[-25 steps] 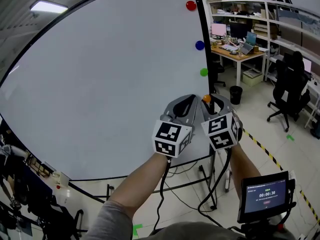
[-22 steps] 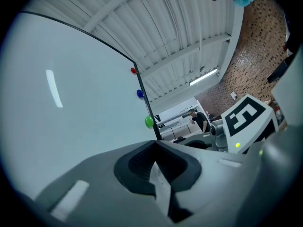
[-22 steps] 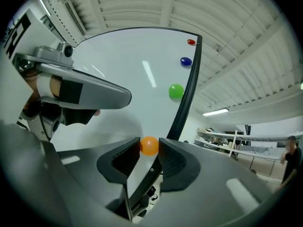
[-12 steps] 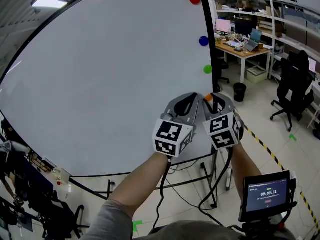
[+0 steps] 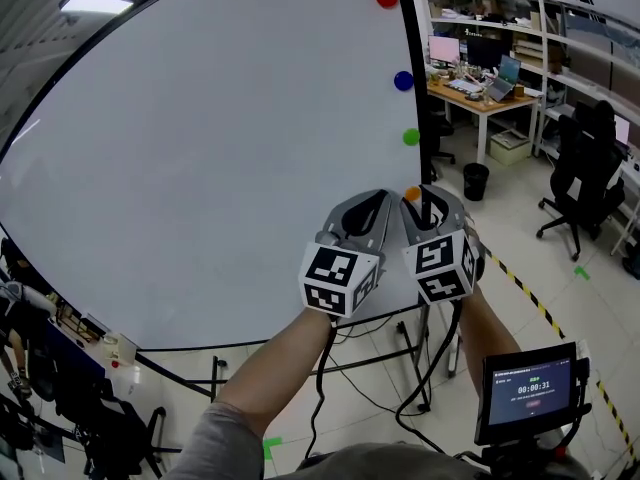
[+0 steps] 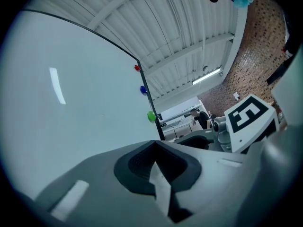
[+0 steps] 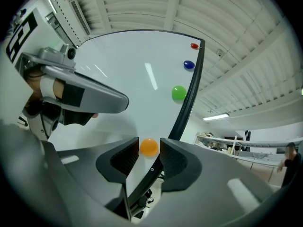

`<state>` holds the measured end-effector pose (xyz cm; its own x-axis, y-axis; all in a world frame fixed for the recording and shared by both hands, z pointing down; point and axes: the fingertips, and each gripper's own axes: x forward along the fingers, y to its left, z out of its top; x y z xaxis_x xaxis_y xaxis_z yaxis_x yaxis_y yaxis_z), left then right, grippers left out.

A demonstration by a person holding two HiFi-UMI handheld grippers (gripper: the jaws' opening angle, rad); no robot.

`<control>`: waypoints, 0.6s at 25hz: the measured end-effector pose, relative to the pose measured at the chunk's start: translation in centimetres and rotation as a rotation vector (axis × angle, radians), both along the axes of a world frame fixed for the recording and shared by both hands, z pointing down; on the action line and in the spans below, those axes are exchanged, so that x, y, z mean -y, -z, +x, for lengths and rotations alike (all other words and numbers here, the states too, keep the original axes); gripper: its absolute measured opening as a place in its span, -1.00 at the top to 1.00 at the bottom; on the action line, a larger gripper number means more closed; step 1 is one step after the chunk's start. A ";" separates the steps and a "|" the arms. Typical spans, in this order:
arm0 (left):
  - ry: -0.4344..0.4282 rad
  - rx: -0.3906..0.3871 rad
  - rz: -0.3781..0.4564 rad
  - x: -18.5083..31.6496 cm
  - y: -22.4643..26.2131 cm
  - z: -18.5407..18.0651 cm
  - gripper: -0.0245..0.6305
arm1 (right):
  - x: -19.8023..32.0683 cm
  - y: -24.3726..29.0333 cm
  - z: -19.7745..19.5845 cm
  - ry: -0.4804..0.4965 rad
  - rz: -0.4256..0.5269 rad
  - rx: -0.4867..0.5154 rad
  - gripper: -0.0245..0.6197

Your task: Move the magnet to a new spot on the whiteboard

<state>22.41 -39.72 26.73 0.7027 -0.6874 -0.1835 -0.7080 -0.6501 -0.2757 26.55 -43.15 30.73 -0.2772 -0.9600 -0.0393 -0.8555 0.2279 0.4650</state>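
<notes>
My right gripper [image 7: 149, 150] has its jaws standing apart, and the orange magnet [image 7: 149, 146] sits framed in the gap between their tips, low at the centre of the right gripper view. The gap is about as wide as the magnet. I cannot tell whether the pads already touch its sides, so I count these tongs as open around it, not clamped. I hold them square to the whiteboard [image 5: 200, 148] so that both tips can come in on the magnet's sides at once and lift it off flat.

The magnet is on the board close to its black right edge [image 7: 187, 103], lowest in a column with the green magnet [image 7: 178, 92], the blue magnet [image 7: 189, 65] and the red magnet [image 7: 194, 46] running up toward the upper right. In the head view only a sliver of orange shows above my right tongs, near the middle of the frame.

My left gripper [image 6: 155, 148] is closed on nothing, its jaws meeting tip to tip. I keep it just beside the right one, left of it, out of the way. The job needs one pair of tongs.

The wide bare white to the left of the column looks like the natural place for a new spot. My judgement is that the next step is to close on the magnet.
</notes>
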 end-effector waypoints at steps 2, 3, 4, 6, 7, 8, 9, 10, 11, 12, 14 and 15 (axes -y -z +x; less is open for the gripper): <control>0.009 -0.008 -0.011 -0.4 -0.4 -0.4 0.92 | -0.8 0.5 -0.2 0.010 0.012 0.000 0.47; 0.014 -0.011 -0.016 -0.6 -0.6 -0.5 0.92 | -1.2 0.7 -0.2 0.016 0.017 0.000 0.47; 0.019 -0.015 -0.022 -0.8 -0.8 -0.6 0.92 | -1.7 0.8 -0.3 0.021 0.021 0.002 0.47; 0.029 -0.020 -0.035 -1.2 -1.2 -1.0 0.92 | -2.4 1.2 -0.3 0.030 0.028 0.008 0.48; 0.034 -0.022 -0.041 -1.5 -1.4 -1.3 0.92 | -2.8 1.4 -0.4 0.034 0.033 0.013 0.49; 0.037 -0.024 -0.046 -1.8 -1.7 -1.7 0.92 | -3.2 1.5 -0.6 0.038 0.037 0.018 0.50; 0.040 -0.025 -0.051 -2.1 -1.9 -2.1 0.92 | -3.7 1.6 -0.9 0.042 0.040 0.024 0.52; 0.042 -0.027 -0.056 -2.6 -2.2 -2.6 0.92 | -4.4 1.5 -1.3 0.046 0.042 0.030 0.56; 0.044 -0.030 -0.059 -3.2 -2.5 -3.2 0.92 | -5.1 1.3 -1.8 0.052 0.043 0.038 0.61; 0.045 -0.034 -0.062 -3.9 -2.8 -3.9 0.92 | -6.0 1.0 -2.5 0.059 0.043 0.047 0.65; 0.042 -0.043 -0.067 -5.7 -3.3 -5.5 0.92 | -8.0 0.2 -4.0 0.065 0.039 0.056 0.74; 0.039 -0.049 -0.071 -6.7 -3.7 -6.4 0.92 | -9.1 -0.2 -4.9 0.063 0.036 0.055 0.80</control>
